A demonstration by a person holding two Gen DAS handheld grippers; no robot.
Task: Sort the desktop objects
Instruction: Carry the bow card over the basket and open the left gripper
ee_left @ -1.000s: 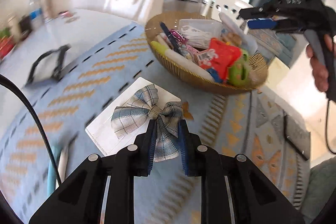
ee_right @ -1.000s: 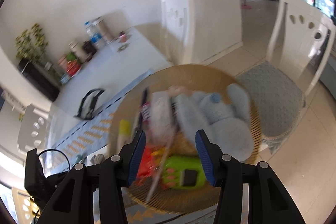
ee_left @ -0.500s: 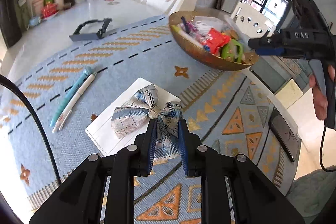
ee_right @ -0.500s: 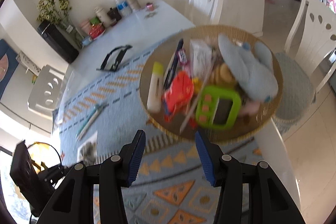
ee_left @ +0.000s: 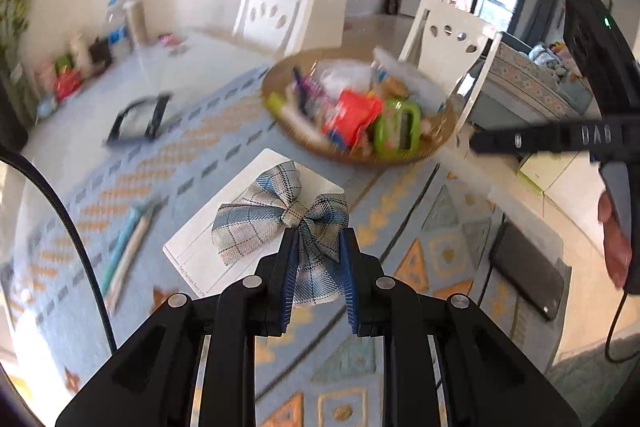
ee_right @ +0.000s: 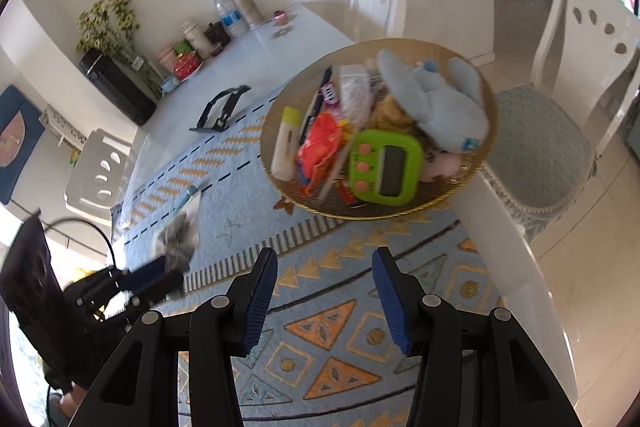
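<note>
**Bow on card being carried clear of the bench; basket not yet reached**

The left claw (ee_left: pixel 316 267) is clenching the lower tail of the blue-grey plaid fabric bow (ee_left: pixel 276 217), which is mounted on a white rectangular backing card (ee_left: pixel 224 227). Bow and card are hanging above the blue patterned cloth (ee_left: pixel 192 155), clear of the bench. Compared with a second ago, the round woven golden basket (ee_left: pixel 440 135) is sitting further off in the left view, and more of the bench is showing below the card; the carry is evidently lifting and swinging rather than closing on the basket.

The right claw (ee_right: pixel 324 291) is standing released, its blue pads apart with nothing between them, over the triangle-patterned end of the cloth. Half a second ago it was looking almost straight onto the basket; it is now drawing back from it.

The basket is already holding a green digital timer (ee_right: pixel 384 167), a red packet (ee_right: pixel 320 147), a pale blue plush toy (ee_right: pixel 436 107) and a white marker (ee_right: pixel 286 143). Two pens (ee_left: pixel 124 251) are lying on the cloth, unsorted.

Judgement: the bow is in transit, with placement pending. Risk: the grip is on fabric alone, so the card may swing or drop.
</note>
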